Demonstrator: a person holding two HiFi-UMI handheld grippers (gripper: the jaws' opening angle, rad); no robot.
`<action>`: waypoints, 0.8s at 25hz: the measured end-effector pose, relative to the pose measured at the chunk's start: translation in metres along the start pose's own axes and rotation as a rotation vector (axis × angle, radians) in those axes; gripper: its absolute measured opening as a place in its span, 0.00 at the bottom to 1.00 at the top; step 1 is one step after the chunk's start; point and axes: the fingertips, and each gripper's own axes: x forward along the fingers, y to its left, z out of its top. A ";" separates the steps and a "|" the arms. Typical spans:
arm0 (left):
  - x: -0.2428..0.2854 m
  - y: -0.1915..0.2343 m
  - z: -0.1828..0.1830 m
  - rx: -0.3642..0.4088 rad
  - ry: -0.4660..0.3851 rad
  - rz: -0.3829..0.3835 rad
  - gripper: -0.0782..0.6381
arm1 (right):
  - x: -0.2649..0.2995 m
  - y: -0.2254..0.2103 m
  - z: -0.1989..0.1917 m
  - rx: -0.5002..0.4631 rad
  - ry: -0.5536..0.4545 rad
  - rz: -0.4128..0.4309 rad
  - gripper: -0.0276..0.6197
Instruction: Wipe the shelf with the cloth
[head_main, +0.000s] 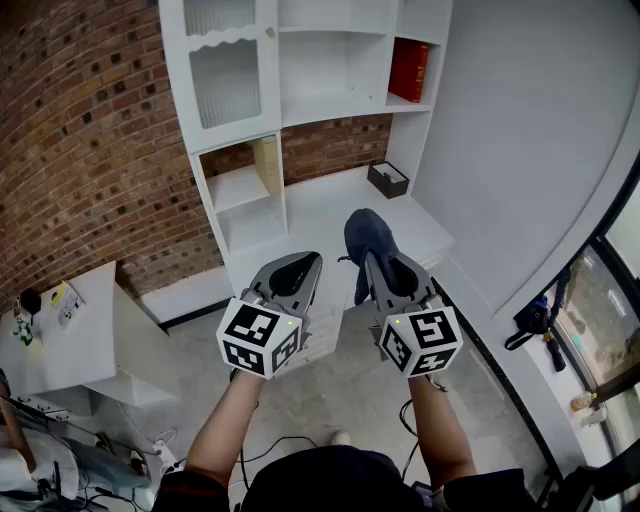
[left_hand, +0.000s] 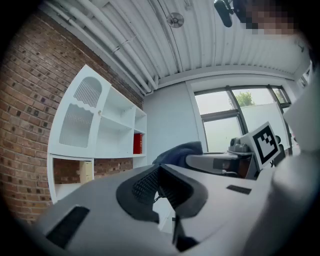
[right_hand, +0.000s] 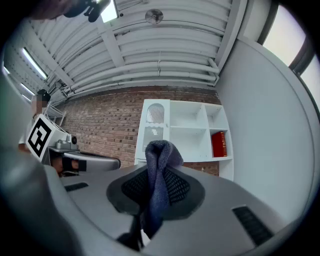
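A dark blue cloth (head_main: 367, 238) is pinched in my right gripper (head_main: 384, 272), its loose end sticking out past the jaws; in the right gripper view the cloth (right_hand: 159, 172) hangs between the shut jaws. My left gripper (head_main: 293, 275) is held beside it, shut with nothing in it; its pads (left_hand: 150, 183) meet in the left gripper view. The white shelf unit (head_main: 300, 120) stands ahead against the brick wall, with its low desk surface (head_main: 330, 205) just beyond both grippers. Neither gripper touches the shelf.
A red book (head_main: 408, 70) stands in the upper right cubby. A small dark tray (head_main: 388, 179) rests on the desk surface at the right. A wooden block (head_main: 267, 165) stands in the left cubby. A white table (head_main: 70, 340) with small items is at the left. Cables lie on the floor.
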 end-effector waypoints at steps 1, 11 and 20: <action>0.001 0.000 0.000 -0.003 0.001 0.002 0.13 | 0.000 0.000 -0.001 -0.006 0.001 0.002 0.13; 0.023 -0.001 -0.009 -0.011 0.016 0.014 0.13 | 0.005 -0.021 -0.009 0.006 -0.002 0.018 0.13; 0.058 -0.007 -0.012 0.000 0.022 0.034 0.13 | 0.013 -0.058 -0.014 0.028 -0.014 0.041 0.13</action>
